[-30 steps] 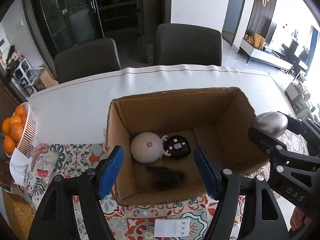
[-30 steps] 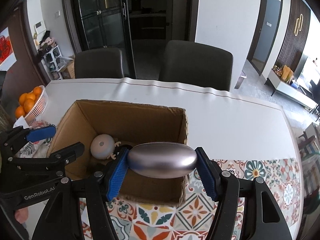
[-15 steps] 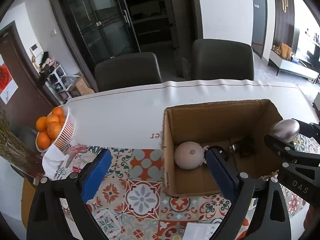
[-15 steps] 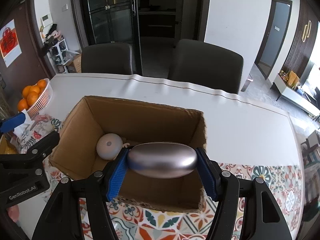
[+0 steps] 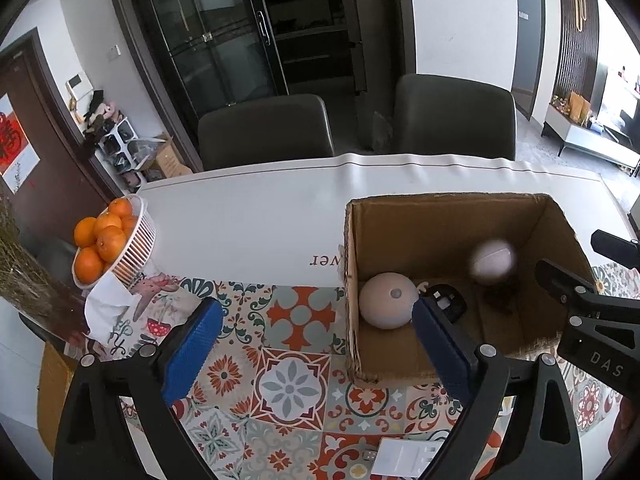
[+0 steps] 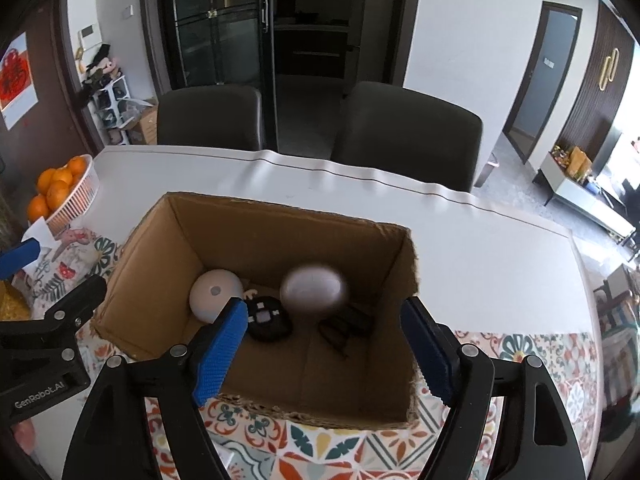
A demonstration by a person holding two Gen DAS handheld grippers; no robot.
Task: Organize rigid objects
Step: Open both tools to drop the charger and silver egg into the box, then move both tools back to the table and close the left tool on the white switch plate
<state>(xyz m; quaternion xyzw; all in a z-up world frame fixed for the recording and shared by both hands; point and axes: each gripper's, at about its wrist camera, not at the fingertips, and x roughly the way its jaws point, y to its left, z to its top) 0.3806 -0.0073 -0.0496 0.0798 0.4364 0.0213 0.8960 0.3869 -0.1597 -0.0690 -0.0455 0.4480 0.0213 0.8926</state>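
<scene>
Right wrist view: gripper gapes wide over the box, blurry egg dropping in; I'd lift straight up, clear of the rim.

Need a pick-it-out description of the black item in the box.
Find the open cardboard box on the tiled mat. On its floor, the black round gadget lies between a pale sphere and a blurred silvery oval. It alone is black with small white squares.

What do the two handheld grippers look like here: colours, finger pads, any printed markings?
Both are black plastic frames with silver screws and blue ribbed pads on the fingers. The left gripper bears "GenRobot.AI" in the right view; the right gripper shows "DAS" in the left view.
</scene>
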